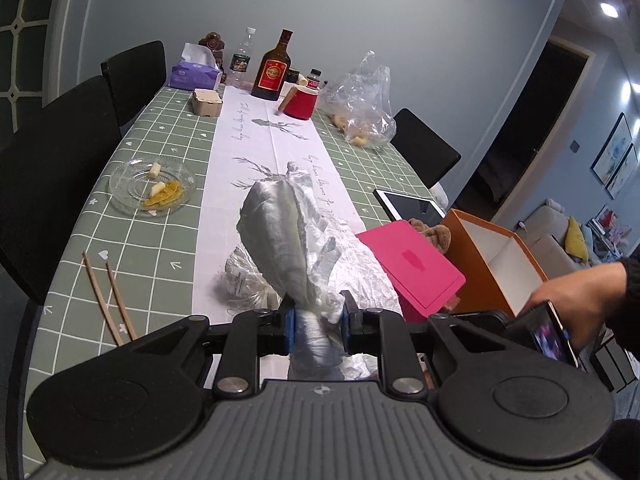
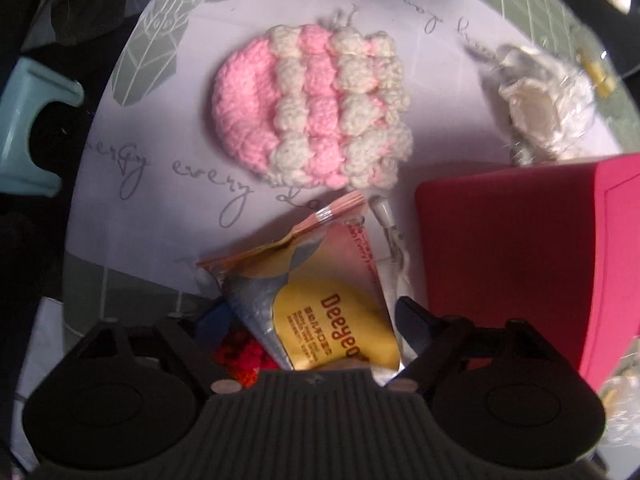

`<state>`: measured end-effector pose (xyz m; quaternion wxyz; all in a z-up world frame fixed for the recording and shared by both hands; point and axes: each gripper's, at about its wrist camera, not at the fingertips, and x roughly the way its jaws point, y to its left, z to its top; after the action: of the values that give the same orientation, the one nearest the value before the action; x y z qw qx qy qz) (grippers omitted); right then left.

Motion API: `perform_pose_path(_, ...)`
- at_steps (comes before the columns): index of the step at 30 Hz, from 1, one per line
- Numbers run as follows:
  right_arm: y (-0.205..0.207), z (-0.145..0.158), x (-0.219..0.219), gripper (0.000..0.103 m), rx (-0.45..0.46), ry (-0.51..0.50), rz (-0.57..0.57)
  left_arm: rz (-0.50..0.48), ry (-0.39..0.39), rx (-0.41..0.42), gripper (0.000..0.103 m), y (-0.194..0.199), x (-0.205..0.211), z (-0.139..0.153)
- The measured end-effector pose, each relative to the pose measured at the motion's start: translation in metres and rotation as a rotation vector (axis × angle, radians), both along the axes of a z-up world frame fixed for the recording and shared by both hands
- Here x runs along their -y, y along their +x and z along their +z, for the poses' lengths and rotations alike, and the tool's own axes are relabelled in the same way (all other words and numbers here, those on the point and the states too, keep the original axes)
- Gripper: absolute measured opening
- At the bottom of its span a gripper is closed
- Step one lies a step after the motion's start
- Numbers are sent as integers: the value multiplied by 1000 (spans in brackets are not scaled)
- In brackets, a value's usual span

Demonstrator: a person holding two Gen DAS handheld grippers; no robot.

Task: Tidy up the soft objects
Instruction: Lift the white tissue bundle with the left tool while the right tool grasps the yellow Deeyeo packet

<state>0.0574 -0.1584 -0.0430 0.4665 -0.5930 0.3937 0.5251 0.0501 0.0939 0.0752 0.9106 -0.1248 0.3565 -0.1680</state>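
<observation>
green checked cloth with a pale runner down its middle covers the tabletop (image 1: pixel 168 128). toward its left edge a glass dish (image 1: pixel 153 187) holds scraps of food, and nearer the front edge two wooden sticks (image 1: pixel 108 300) lie side by side. on the runner, close to the front edge, the left gripper (image 1: pixel 318 320) is clenched on the neck of a silvery grey cloth pouch (image 1: pixel 280 236), whose puffed body stands up tilted above crumpled white plastic wrap (image 1: pixel 356 268). right of that a pink box lid (image 1: pixel 416 268) leans against an open orange box (image 1: pixel 496 256) at the right edge, with a hand (image 1: pixel 576 300) beside it. at the far edge stand a tissue pack (image 1: pixel 195 74), a brown bottle (image 1: pixel 274 68) and a red cup (image 1: pixel 301 103). looking straight down from the right wrist, a pink and white crocheted piece (image 2: pixel 312 104) lies flat on the runner. below it, a wipes sachet (image 2: pixel 320 300) sits between the fingers of the right gripper (image 2: pixel 312 320); whether the pads press it cannot be told, since the left finger is hidden in shadow.
</observation>
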Motion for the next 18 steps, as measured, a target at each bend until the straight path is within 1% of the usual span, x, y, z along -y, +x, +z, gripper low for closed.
perform_pose_path(1, 4, 2, -2, 72, -23, -7, -15, -3, 3, -1, 24, -1, 0, 0)
perform_pose_path(2, 7, 3, -3, 69, -24, -9, -20, -6, 5, -2, 24, -2, 0, -1)
perform_pose_path(3, 8, 4, -4, 64, -17, -7, -21, -7, 8, -3, 24, -3, 0, -2)
perform_pose_path(8, 1, 16, -8, 52, 3, 7, 1, -16, 13, 4, 24, -5, 2, -1)
perform_pose_path(10, 0, 27, -10, 49, -4, 23, -12, -22, 20, 16, 24, -6, 5, 1)
perform_pose_path(13, -2, 38, -12, 48, -1, 45, -27, -32, 27, 18, 24, -8, 8, 2)
perform_pose_path(14, -3, 40, -12, 48, 5, 45, -26, -35, 43, 13, 24, -8, 11, 1)
perform_pose_path(17, -9, 46, -12, 48, 26, 50, -21, -60, 127, -14, 25, -4, 18, -11)
perform_pose_path(18, -10, 49, -12, 48, 32, 55, -23, -57, 168, -18, 28, -3, 20, -17)
